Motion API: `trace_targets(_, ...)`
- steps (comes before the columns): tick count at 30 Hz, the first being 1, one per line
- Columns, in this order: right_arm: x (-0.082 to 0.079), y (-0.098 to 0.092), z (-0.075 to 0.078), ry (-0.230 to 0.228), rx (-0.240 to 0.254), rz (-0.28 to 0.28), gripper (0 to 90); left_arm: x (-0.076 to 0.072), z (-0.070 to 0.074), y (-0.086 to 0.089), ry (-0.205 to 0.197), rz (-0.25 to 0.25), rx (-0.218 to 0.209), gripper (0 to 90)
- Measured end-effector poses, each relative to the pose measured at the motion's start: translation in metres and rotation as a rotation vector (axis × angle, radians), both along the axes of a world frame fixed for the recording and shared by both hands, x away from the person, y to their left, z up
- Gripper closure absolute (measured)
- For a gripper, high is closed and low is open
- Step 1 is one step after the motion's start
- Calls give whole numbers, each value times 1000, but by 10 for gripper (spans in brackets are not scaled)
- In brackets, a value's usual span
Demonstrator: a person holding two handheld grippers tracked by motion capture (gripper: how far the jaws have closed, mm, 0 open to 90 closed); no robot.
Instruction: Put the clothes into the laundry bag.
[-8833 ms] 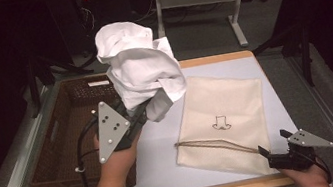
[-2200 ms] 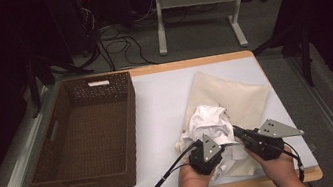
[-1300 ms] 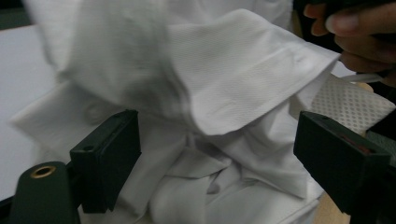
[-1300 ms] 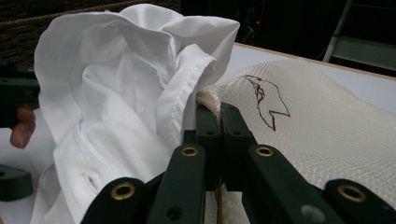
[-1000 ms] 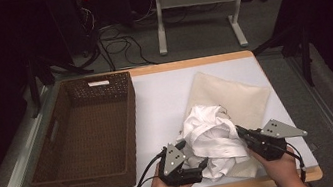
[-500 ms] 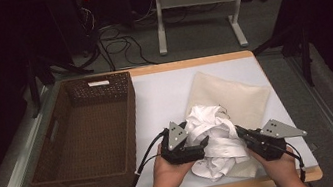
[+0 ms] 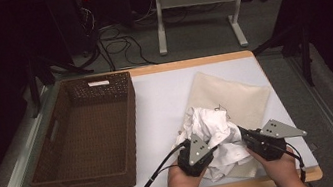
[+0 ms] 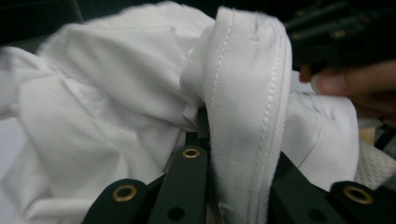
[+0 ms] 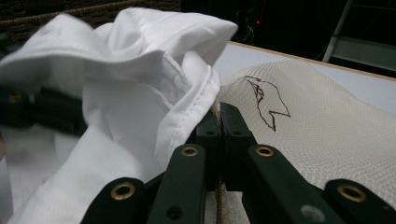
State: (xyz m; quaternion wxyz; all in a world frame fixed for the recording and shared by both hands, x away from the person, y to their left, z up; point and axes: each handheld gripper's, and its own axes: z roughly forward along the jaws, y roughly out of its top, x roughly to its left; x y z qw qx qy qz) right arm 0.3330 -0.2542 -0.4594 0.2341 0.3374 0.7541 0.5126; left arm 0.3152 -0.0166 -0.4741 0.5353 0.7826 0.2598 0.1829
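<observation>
Crumpled white cotton shirt (image 7: pixel 215 139) sits bunched on the cream mesh laundry bag (image 7: pixel 236 97) at the worktop's near right. Left gripper (image 7: pixel 203 152), jaws just closed, pinches a stitched hem; right gripper (image 7: pixel 248 137) clamps the bag's edge opposite.

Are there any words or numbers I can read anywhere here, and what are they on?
No words or numbers can be read anywhere.
Pale label on the far rim of the brown basket: too small and blurred to read.
Dark line drawing on the cream bag: a picture, not letters.
White garment: plain, with stitching only.
</observation>
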Motion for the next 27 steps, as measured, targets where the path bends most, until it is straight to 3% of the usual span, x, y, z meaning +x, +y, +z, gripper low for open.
trace_targets(3, 0, 0, 0, 0, 1, 0, 894, 1, -9, -9, 10, -12, 48, 872)
trace_targets(5, 0, 1, 1, -7, -6, 3, 894, 6, -20, -14, 40, -1, 78, 872)
trace_targets(8, -2, 0, 3, -5, 4, -2, 894, 11, -26, -19, 57, 14, 101, 873)
trace_targets(16, -7, 1, 8, -30, 15, 28, 895, 18, -35, -24, 68, 49, 139, 875)
trace_targets(20, -9, 2, 10, -50, 13, 29, 895, 18, -34, -23, 81, 45, 122, 867)
trace_targets(23, -7, -2, 7, -43, 17, 13, 894, 14, -29, -16, 86, 12, 84, 674)
trace_targets(24, -7, -2, 7, -43, 17, 13, 894, 11, -26, -13, 91, 0, 65, 674)
trace_targets(26, -6, -3, 6, -31, 16, 8, 894, -3, -17, -1, 64, -10, 42, 489)
trace_targets(27, -6, -2, 6, -34, 14, 9, 894, -8, -14, 4, 61, -12, 36, 443)
